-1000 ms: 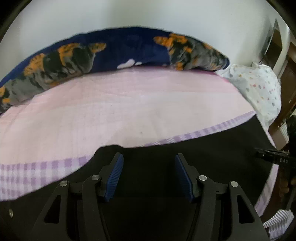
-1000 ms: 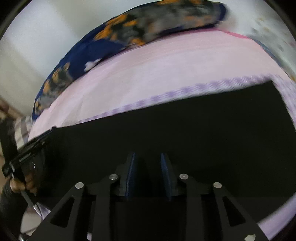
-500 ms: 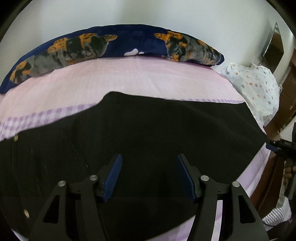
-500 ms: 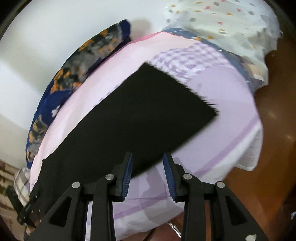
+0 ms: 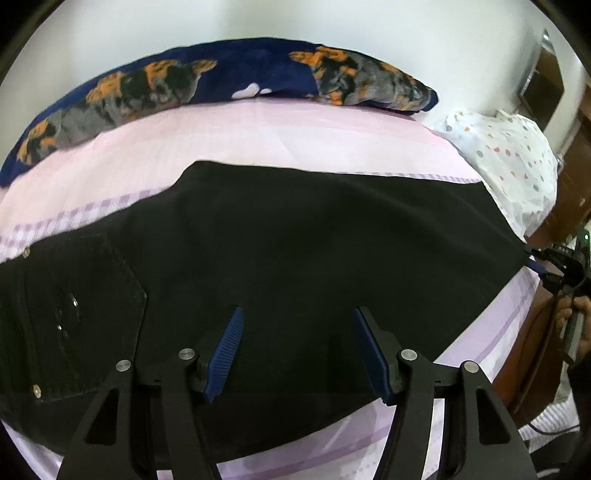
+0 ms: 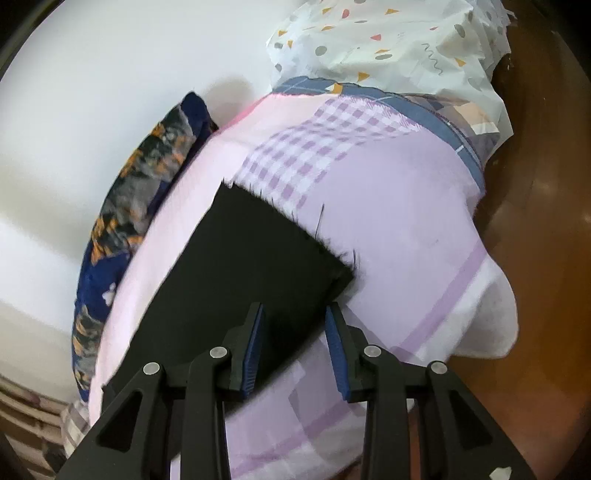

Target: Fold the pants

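black pants [image 5: 295, 251] spread flat across the pink-and-lilac bedsheet [image 5: 258, 136], laid sideways along the near edge of the bed, back pocket [image 5: 85, 317] with small rivets at the left end, frayed hem [image 6: 295, 221] at the right end.

left gripper [image 5: 297, 350] above the middle of the pants, blue-padded jaws spread wide, dark cloth seen between and beyond them, nothing pinched; cannot tell whether the tips touch the fabric.

right gripper [image 6: 293, 343] at the hem end, jaws spread with a moderate gap, the lower hem corner [image 6: 343, 273] just ahead of and between the tips, the cloth's edge crossing the gap; no grip on it. left pad over black cloth, right pad over bare lilac sheet. seen from the left wrist, the right gripper [image 5: 554, 262] just off the far right corner of the pants, apart from the fabric edge, held by a hand [image 5: 576, 317].

navy bolster with orange-and-grey dog print [image 5: 221, 81] along the far side of the bed against the white wall [image 5: 295, 22], well apart from the pants. white cloth with coloured dots and triangles [image 6: 388, 40] heaped at the right end of the bed, beyond the hem, not touching it. checked lilac patch of the sheet [image 6: 314, 147] just beyond the hem. brown wooden floor [image 6: 546, 221] past the bed's edge. nothing lying on the pants between either pair of jaws and the cloth.
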`<state>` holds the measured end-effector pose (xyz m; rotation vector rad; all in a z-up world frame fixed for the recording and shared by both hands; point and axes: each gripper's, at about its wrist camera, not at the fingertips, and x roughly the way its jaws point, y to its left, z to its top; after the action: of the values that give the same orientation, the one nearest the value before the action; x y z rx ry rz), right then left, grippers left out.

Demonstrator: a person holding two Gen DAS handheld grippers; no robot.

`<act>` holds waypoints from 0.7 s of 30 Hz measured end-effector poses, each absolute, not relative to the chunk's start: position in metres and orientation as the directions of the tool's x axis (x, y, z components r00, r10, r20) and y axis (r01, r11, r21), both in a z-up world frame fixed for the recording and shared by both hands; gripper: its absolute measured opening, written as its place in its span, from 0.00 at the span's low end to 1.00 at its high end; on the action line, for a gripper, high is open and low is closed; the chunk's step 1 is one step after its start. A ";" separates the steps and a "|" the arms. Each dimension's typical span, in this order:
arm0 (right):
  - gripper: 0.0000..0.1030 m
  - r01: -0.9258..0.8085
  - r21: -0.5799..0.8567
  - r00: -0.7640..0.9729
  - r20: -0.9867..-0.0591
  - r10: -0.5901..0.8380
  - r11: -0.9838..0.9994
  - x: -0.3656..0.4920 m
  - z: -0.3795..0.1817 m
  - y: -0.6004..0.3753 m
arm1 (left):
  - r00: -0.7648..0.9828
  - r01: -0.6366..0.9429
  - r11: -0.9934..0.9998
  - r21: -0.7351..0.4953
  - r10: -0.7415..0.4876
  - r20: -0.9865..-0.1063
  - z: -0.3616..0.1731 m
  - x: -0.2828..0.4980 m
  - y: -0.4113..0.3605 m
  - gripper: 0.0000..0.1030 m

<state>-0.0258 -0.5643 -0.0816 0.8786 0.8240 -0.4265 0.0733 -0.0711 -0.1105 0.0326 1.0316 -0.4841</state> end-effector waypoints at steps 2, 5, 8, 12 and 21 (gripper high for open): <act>0.27 0.637 0.525 0.641 -0.767 -0.009 0.565 -0.023 -0.084 -0.571 | 0.409 0.380 0.903 -0.201 -0.359 -0.839 -0.114 0.076 -0.070 0.60; 0.16 0.643 0.534 0.647 -0.762 -0.017 0.550 -0.019 -0.087 -0.579 | 0.398 0.356 0.911 -0.208 -0.349 -0.848 -0.118 0.080 -0.067 0.60; 0.11 0.648 0.531 0.639 -0.769 -0.011 0.546 -0.015 -0.089 -0.583 | 0.384 0.334 0.919 -0.211 -0.337 -0.860 -0.125 0.084 -0.065 0.60; 0.09 0.650 0.506 0.621 -0.784 -0.013 0.568 -0.011 -0.085 -0.580 | 0.387 0.334 0.923 -0.192 -0.320 -0.865 -0.129 0.084 -0.067 0.60; 0.08 0.581 0.578 0.686 -0.727 0.038 0.574 0.002 -0.057 -0.564 | 0.391 0.359 0.918 -0.169 -0.312 -0.866 -0.129 0.083 -0.072 0.65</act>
<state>0.0019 -0.5636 -0.0568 0.9194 0.7681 -0.3573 0.0834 -0.0719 -0.1289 0.0482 1.0890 -0.4266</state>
